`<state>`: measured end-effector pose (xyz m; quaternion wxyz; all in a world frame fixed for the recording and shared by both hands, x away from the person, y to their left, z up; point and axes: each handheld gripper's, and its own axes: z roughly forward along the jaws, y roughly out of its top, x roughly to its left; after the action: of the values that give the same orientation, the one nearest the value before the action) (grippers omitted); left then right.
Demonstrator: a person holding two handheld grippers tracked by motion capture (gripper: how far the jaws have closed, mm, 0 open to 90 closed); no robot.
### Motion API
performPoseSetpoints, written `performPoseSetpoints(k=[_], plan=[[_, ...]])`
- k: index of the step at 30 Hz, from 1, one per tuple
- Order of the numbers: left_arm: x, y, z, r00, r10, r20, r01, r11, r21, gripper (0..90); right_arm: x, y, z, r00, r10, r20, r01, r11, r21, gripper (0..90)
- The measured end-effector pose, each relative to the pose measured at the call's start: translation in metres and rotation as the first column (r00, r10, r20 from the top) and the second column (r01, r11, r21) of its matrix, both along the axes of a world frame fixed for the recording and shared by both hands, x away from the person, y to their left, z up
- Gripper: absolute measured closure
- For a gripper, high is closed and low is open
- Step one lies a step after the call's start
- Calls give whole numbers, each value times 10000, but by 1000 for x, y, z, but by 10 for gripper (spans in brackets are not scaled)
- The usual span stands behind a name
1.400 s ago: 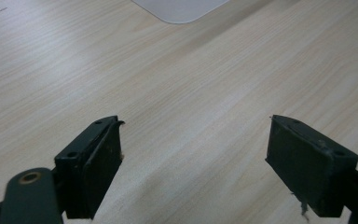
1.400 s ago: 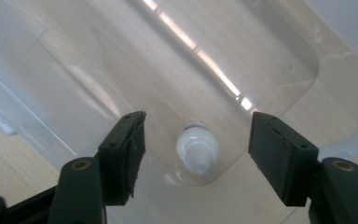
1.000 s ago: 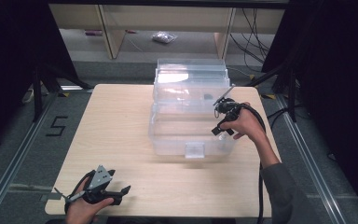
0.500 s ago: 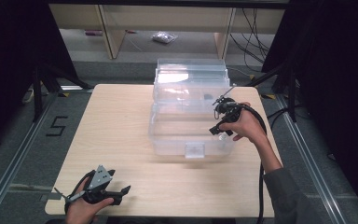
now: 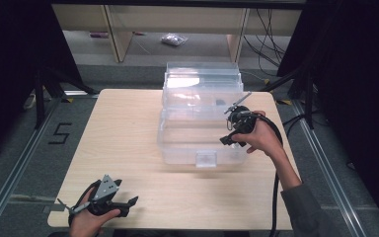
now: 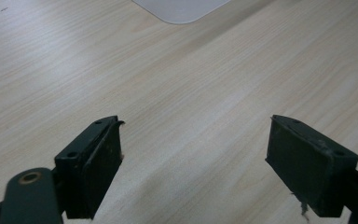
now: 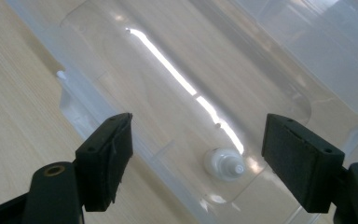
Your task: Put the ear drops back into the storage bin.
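A clear plastic box (image 5: 177, 148) stands at the table's middle right, its lid (image 5: 202, 81) tipped up behind it. My right gripper (image 5: 229, 138) hangs open over the box's right side, jaws pointing down into it. In the right gripper view the open gripper (image 7: 200, 137) looks through the clear plastic at a small white capped bottle (image 7: 224, 164) that lies below and between the jaws, apart from both. My left gripper (image 5: 128, 205) rests open near the table's front left corner. Bare wood lies between its jaws (image 6: 193, 168).
The light wooden table (image 5: 123, 128) has free room left of the box and along the front. A pale rounded corner of the box (image 6: 182, 7) shows far ahead of the left gripper. Shelving and a small bag (image 5: 173, 39) lie on the floor beyond the table.
The right hand has sunk very slightly toward the box. The left gripper has not moved.
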<state>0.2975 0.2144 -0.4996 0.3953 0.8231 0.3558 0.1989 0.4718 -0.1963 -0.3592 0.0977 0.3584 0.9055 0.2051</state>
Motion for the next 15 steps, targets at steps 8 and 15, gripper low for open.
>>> performPoseSetpoints(k=[8, 15], plan=[[0, 0, 0, 10000, 0, 7, 0, 10000, -3, 172, -9, -3, 2, 9997, -47, 252, 39, 9995, 323, 246], [0, 0, 0, 10000, 5, -7, -5, 10000, 7, 172, -17, -5, 3, 9995, -127, 291, 113, 9988, 483, 238]])
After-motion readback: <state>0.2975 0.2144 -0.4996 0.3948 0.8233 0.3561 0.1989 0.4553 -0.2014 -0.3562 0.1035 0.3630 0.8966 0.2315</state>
